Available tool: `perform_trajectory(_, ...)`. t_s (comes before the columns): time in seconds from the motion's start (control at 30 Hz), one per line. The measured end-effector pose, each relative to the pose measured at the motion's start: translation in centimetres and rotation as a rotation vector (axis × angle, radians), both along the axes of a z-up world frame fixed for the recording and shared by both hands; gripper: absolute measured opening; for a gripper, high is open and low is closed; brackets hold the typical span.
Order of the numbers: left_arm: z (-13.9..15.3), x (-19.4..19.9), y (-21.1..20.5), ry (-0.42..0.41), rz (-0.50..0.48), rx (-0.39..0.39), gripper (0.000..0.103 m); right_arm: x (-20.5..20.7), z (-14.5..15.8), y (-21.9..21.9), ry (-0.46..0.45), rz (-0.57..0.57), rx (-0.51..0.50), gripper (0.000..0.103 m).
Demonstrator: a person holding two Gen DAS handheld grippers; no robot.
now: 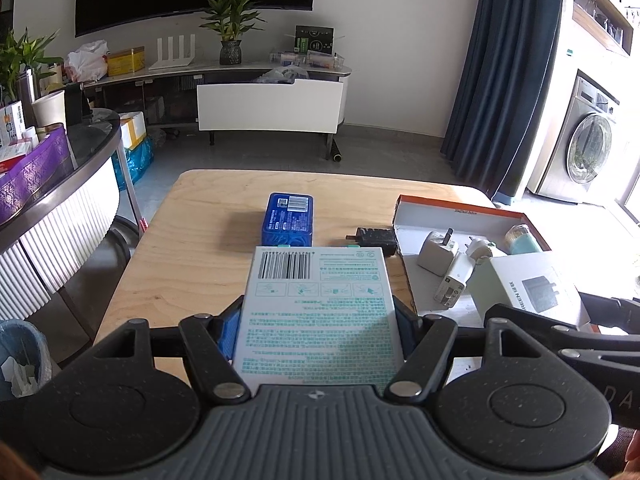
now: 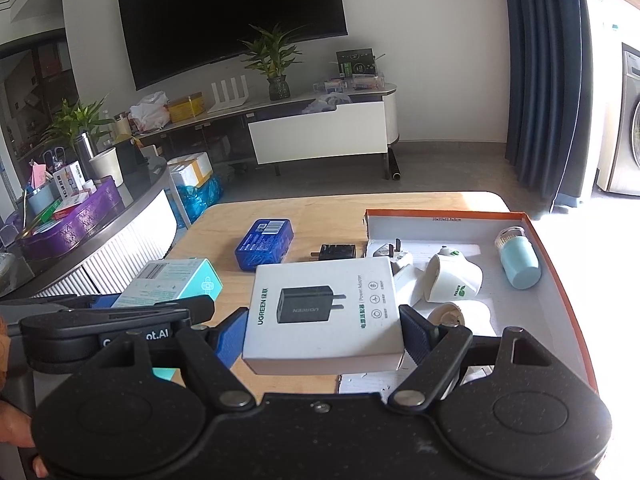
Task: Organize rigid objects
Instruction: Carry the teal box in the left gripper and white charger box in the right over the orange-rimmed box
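Note:
My left gripper [image 1: 318, 328] is shut on a white and teal box [image 1: 316, 300], barcode side up, held over the wooden table [image 1: 192, 240]. My right gripper [image 2: 324, 336] is shut on a white UGREEN charger box [image 2: 320, 308], which hangs over the left edge of an orange-rimmed tray [image 2: 440, 213]. In the tray lie white plug adapters [image 2: 452, 280] and a light blue container [image 2: 518, 260]. A blue tin [image 1: 289, 220] and a black charger [image 1: 376, 238] rest on the table beyond the held boxes. The two grippers are side by side.
A curved counter [image 1: 92, 152] with a purple box [image 1: 32, 176] stands left of the table. A waste bin [image 1: 20, 356] sits at the lower left. Beyond the table are a TV cabinet [image 1: 268, 108] and a washing machine [image 1: 584, 144] on the right.

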State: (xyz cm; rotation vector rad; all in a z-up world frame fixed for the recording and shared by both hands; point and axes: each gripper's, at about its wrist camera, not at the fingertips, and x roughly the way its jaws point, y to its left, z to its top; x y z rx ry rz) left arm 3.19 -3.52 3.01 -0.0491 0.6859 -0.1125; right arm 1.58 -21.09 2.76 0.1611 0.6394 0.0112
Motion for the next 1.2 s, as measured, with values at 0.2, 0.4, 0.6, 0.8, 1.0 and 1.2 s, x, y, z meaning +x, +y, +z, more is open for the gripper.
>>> perform_trajectory(0.2,0.0,0.0,-1.3,-0.003,-0.029,0.007,0.072,-0.6,0.0,-1.2,-0.006,-0.032,0.008,0.093)
perform_trajectory(0.4,0.0,-0.1,-2.3,-0.007,-0.064,0.013,0.072,-1.1,-0.1,-2.4,-0.010,-0.064,0.018,0.093)
perform_trajectory(0.6,-0.1,-0.1,-3.2,-0.003,-0.089,0.019,0.072,-1.4,-0.1,-3.5,-0.012,-0.094,0.028,0.093)
perform_trajectory(0.8,0.0,-0.1,-4.1,-0.006,-0.114,0.021,0.072,-1.6,0.1,-4.3,-0.018,-0.119,0.030,0.093)
perform_trajectory(1.0,-0.2,0.1,-4.9,-0.002,-0.138,0.019,0.072,-1.9,0.1,-4.9,-0.018,-0.142,0.028,0.093)
perform_trajectory(1.2,-0.1,0.2,-5.5,-0.008,-0.155,0.018,0.072,-2.2,0.1,-5.4,-0.018,-0.162,0.026,0.093)
